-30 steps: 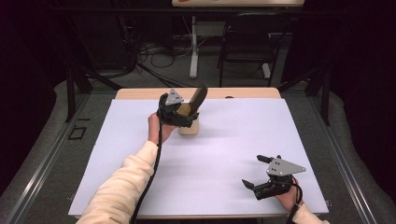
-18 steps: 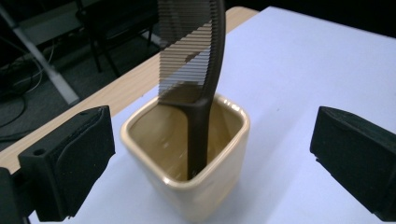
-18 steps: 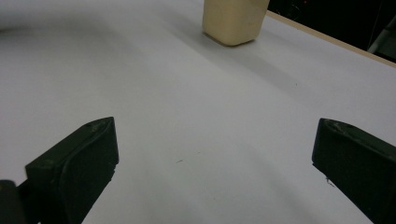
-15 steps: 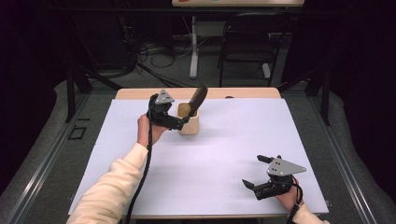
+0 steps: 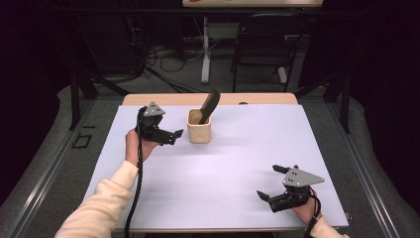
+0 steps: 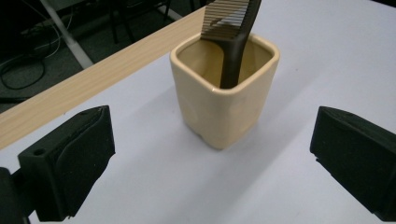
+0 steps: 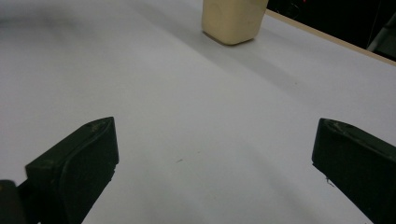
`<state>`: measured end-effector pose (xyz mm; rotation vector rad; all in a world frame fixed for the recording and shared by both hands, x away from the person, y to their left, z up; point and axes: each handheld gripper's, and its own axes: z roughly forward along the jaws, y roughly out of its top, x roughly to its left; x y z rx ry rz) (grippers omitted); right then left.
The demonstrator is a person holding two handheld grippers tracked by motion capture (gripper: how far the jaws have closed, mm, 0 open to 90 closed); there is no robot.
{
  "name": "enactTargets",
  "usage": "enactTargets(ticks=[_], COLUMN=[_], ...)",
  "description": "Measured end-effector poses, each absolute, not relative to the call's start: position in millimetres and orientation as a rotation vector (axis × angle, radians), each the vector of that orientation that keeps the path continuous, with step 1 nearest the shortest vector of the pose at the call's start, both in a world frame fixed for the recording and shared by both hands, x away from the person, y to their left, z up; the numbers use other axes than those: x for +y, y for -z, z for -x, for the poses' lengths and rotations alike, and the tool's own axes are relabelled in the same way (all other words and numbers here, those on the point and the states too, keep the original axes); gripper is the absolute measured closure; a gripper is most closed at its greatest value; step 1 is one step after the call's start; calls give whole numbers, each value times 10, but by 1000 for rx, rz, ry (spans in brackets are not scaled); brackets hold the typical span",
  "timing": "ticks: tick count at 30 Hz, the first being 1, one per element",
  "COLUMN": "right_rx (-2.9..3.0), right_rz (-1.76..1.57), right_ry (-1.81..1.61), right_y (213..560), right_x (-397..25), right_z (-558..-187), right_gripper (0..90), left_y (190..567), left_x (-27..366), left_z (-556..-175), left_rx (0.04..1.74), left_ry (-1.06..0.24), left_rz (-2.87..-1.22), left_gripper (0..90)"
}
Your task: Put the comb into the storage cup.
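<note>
We see the left tool (image 5: 174, 134), jaws spread and empty, just beside the cup (image 5: 199, 132); its comb (image 5: 210, 104) leans away, seemingly. The right tool (image 5: 271, 184), also released, sits well apart.

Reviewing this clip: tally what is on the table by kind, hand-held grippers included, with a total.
Cream square cup: 1
Dark comb, standing in the cup: 1
Hand-held grippers, jaws open: 2 (left hand-held gripper, right hand-held gripper)
Total: 4

Dark room, black chair (image 5: 261, 44), cables on grey floor (image 5: 168, 74) behind white-topped table (image 5: 247, 163).
</note>
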<state>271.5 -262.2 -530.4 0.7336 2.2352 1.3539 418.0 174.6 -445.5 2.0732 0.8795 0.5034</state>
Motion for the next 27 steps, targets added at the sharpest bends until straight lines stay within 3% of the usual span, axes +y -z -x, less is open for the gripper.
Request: enactTargets(ticks=[27], right_rx=[2231], right_rz=[-745], right_ry=[-1347], right_y=[5302], right_x=[-2642], right_z=[-2688], right_gripper=[0], left_y=[4808], left_x=[2341], left_z=[-3444], left_rx=[1007], left_ry=[-553], left_rz=[-2049], left_gripper=[0])
